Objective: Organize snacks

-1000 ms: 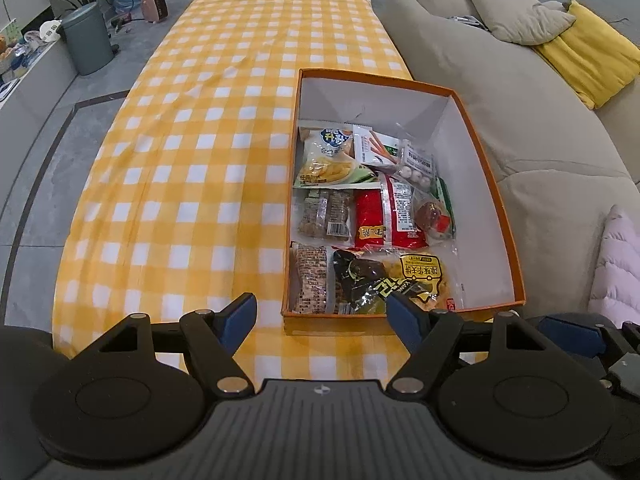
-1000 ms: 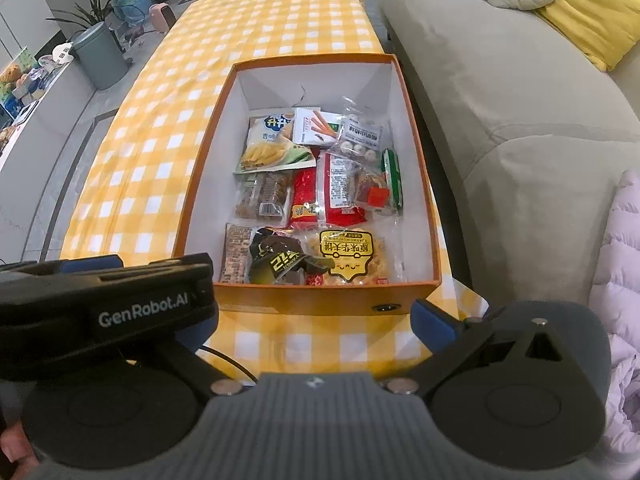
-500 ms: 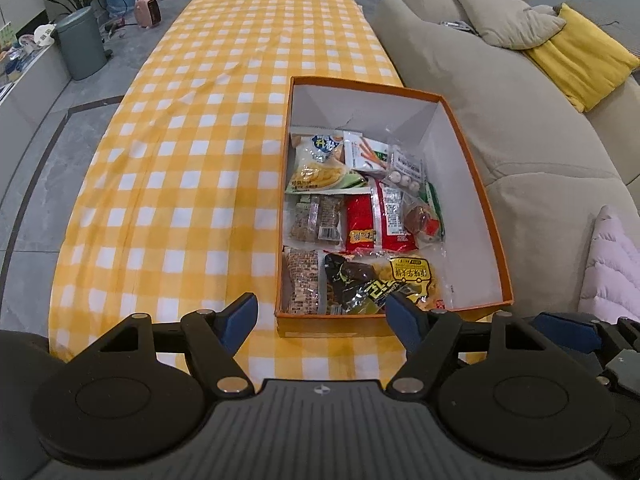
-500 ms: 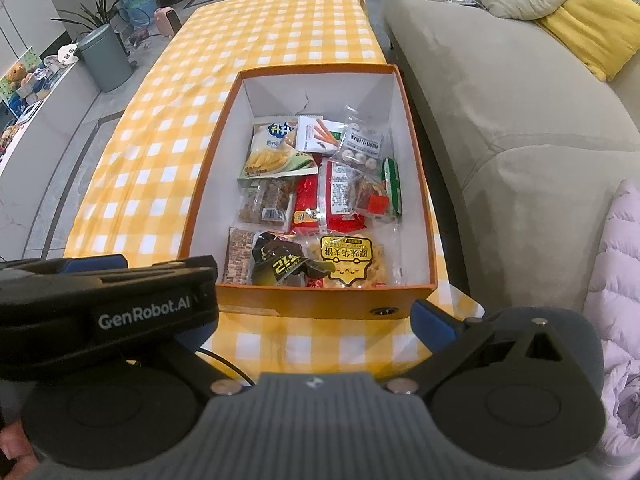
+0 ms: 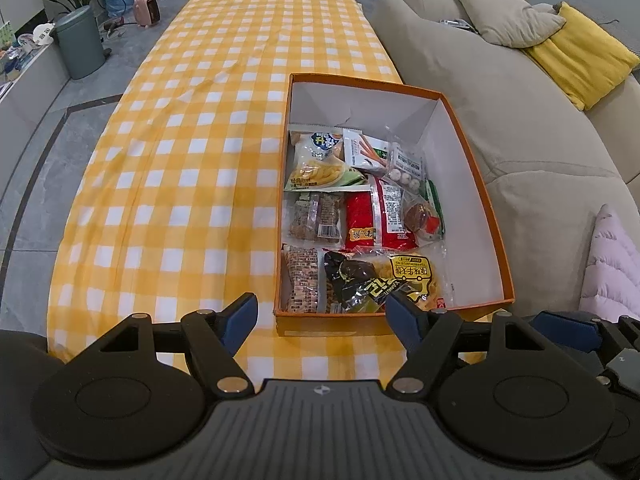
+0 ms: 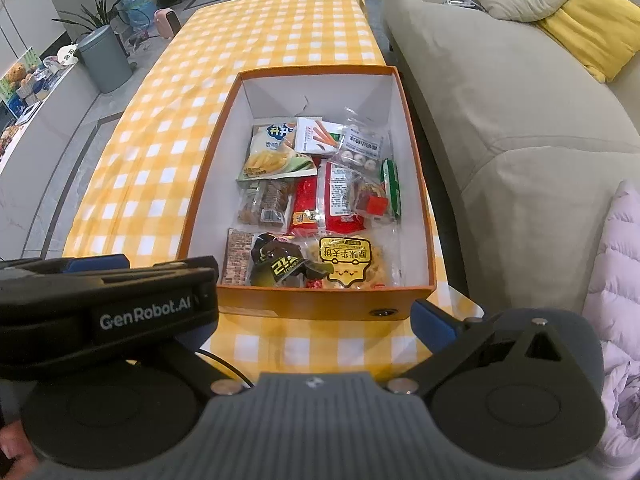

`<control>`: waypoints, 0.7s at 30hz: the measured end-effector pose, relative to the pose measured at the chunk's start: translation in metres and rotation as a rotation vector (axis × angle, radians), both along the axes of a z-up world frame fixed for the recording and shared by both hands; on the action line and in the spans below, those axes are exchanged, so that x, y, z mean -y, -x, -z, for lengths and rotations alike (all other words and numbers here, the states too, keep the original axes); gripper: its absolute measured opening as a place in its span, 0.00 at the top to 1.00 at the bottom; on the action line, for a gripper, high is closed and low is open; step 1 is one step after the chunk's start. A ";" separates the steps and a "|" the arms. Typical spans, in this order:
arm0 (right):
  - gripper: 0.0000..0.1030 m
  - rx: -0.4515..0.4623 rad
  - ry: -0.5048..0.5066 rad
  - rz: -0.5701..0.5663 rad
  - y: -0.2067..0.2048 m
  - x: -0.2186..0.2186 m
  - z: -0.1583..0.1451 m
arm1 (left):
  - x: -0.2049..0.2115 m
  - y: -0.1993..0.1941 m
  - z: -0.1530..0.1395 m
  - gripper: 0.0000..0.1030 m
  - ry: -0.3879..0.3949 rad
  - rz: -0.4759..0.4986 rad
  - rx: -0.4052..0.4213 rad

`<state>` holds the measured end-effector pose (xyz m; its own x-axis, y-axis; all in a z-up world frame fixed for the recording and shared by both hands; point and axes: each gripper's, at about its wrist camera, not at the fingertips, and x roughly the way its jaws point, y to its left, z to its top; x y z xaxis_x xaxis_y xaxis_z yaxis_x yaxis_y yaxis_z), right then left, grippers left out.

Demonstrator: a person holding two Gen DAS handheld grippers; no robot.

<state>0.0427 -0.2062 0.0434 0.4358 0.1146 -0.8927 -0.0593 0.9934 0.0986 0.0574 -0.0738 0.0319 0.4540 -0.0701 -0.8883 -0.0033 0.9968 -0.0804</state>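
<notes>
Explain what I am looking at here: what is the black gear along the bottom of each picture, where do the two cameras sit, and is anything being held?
There is no robot arm. A person holds a two-finger tool in each hand, and each tool carries a wide-angle camera looking forward along its fingers. The black gear at the bottom is the tool itself.

One picture comes from the left gripper, whose blue-tipped fingers stand wide apart with nothing between them. The other comes from the right gripper; it too is open and empty. The black block marked GenRobot.AI in that view is the left tool seen from the side.

Ahead, on a yellow checked tablecloth, stands an orange box with white inner walls. Snack packets lie flat in it, mostly toward the near end. A beige sofa runs alongside. Nothing is held.
</notes>
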 end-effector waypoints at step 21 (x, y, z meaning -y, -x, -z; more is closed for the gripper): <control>0.04 -0.003 -0.005 0.008 -0.002 -0.002 0.005 | -0.002 -0.002 0.005 0.17 -0.002 0.007 0.002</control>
